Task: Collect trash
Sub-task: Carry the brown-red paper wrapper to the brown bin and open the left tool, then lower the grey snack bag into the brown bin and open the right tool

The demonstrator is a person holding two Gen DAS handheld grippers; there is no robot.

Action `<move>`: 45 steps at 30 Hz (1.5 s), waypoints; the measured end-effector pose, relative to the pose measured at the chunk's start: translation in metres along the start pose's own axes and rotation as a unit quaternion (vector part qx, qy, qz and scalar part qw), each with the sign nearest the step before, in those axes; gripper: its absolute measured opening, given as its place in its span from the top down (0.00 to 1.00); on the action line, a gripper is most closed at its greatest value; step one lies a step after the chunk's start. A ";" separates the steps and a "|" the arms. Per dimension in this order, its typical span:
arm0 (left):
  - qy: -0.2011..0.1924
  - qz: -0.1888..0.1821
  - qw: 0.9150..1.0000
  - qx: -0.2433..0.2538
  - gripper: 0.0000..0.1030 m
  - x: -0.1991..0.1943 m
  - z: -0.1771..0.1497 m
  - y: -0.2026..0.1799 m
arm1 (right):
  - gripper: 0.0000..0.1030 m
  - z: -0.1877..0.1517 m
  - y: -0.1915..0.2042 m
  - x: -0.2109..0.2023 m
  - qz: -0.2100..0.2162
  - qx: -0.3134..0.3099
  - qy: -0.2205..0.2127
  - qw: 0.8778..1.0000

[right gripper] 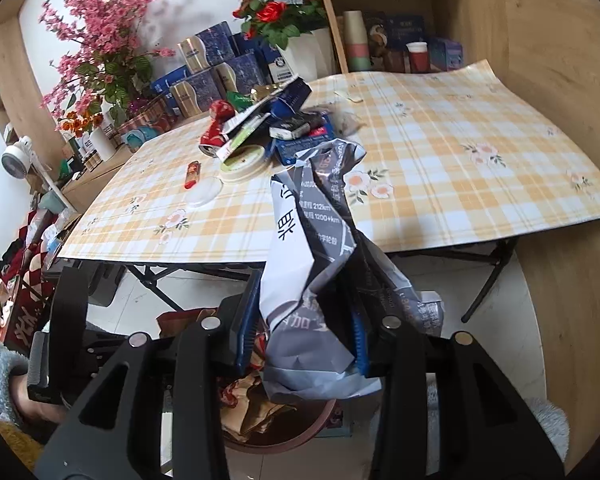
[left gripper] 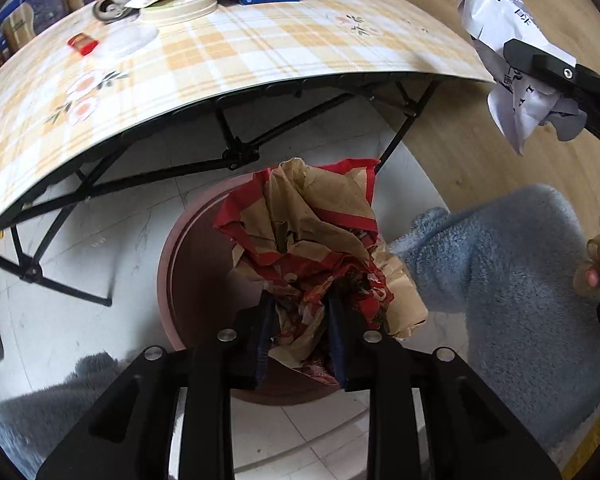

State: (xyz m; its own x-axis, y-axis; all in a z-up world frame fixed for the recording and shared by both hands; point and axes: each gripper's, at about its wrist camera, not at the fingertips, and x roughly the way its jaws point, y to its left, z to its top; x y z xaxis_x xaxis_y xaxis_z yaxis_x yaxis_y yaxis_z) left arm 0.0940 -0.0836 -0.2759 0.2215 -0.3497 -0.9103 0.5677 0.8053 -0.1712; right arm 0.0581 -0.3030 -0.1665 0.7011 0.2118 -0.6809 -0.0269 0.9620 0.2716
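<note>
Left gripper pinches crumpled red-and-brown paper bag directly above the brown bin. Right gripper clamps a crumpled grey-white leaflet, near table edge, over the same bin.

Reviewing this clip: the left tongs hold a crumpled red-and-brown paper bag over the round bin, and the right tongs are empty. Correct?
Not quite. The right tongs are not empty: they grip a crumpled grey-and-white printed flyer, as the right wrist view shows. The left tongs do hold the red-and-brown paper bag over the round bin.
</note>
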 end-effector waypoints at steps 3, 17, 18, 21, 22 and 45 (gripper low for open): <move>-0.010 0.006 1.000 0.018 0.50 0.003 0.002 -0.004 | 0.61 -0.002 -0.005 0.004 -0.001 0.006 0.000 1.000; -0.186 0.120 0.975 -0.031 0.09 -0.099 0.008 0.037 | 0.61 -0.036 0.020 0.037 0.019 -0.044 0.021 0.999; -0.192 0.131 0.972 -0.028 0.09 -0.105 0.007 0.038 | 0.60 -0.037 0.024 0.037 0.027 -0.049 0.022 0.998; -0.219 0.159 0.962 -0.025 0.06 -0.133 -0.002 0.047 | 0.60 -0.040 0.041 0.039 0.039 -0.078 0.028 0.996; -0.227 0.163 0.960 -0.026 0.06 -0.139 -0.007 0.050 | 0.60 -0.040 0.046 0.040 0.042 -0.088 0.030 0.995; -0.243 0.165 0.948 -0.121 0.06 -0.146 -0.054 0.096 | 0.55 -0.074 0.105 0.064 0.059 -0.211 0.096 0.971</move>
State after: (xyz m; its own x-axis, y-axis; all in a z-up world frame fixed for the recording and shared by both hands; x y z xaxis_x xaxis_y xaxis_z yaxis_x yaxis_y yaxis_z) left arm 0.0737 0.0704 -0.1801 0.7279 -0.1915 -0.6584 0.2190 0.9749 -0.0414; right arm 0.0472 -0.1757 -0.2318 0.5297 0.3146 -0.7877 -0.4177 0.9050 0.0805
